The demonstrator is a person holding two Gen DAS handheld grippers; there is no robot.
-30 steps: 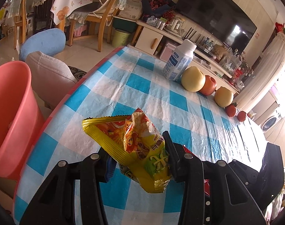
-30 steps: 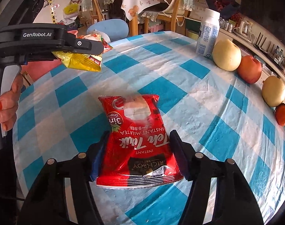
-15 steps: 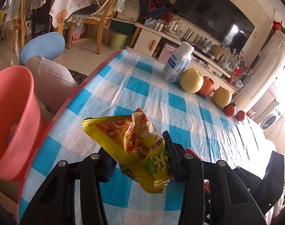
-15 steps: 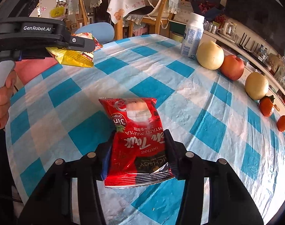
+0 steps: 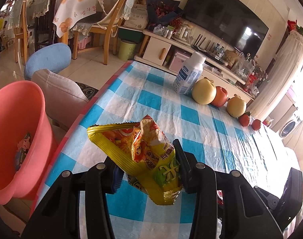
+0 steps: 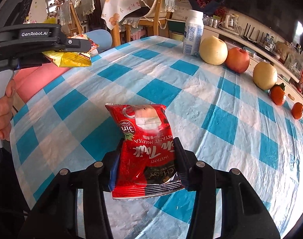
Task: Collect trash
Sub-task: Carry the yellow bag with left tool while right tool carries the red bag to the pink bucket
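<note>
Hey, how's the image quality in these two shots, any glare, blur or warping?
Left wrist view: window light blows out the right edge, the TV bows from fisheye. Right wrist view: glare whitens the red packet top; the tablecloth curves; focus is sharp.

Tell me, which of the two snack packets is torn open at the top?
The yellow packet, held by the left gripper, has a ragged torn top. The red milk tea packet in the right gripper looks sealed.

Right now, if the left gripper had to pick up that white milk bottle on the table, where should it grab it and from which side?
Grip the white milk bottle across its straight labelled body, below the narrower cap. It stands upright, so come in level. Approach from the open tablecloth side: a yellow pear sits right beside it, probably leaving no finger room there.
</note>
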